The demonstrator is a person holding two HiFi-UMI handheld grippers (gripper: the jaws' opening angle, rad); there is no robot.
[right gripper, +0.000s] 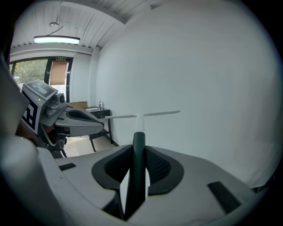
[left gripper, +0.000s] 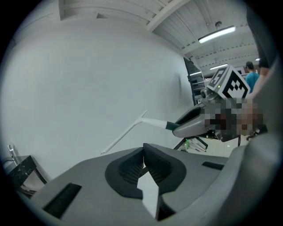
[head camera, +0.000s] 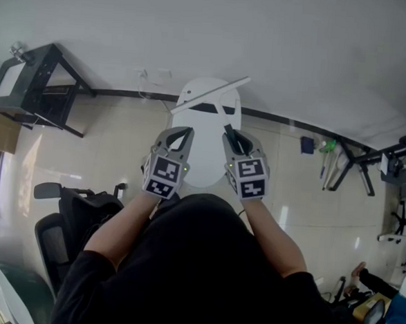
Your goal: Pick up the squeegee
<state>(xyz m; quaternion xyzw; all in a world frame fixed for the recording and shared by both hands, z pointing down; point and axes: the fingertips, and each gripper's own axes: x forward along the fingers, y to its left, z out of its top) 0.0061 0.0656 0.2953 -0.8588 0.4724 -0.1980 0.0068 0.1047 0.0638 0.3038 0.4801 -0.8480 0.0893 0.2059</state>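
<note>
Soft, even indoor light fills all 3 views, with faint shadows. A ceiling tube lamp (right gripper: 56, 40) glows above and left of the right claw (right gripper: 138, 152); a second tube (left gripper: 216, 34) shines above and right of the left claw (left gripper: 143, 152). Both gripper views bulge fisheye-style, corners black. The floor (head camera: 114, 138) left of the left claw shows pale glare.

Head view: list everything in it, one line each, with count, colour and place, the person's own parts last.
squeegee: one, white blade, dark green handle, above the table.
round table: one, white, below both grippers.
metal stand: one, black, upper left.
office chair: one, black, lower left.
left gripper: one, grey, shut and empty.
right gripper: one, grey, shut on the squeegee's handle.
arms: two, black sleeves, bottom centre.
</note>
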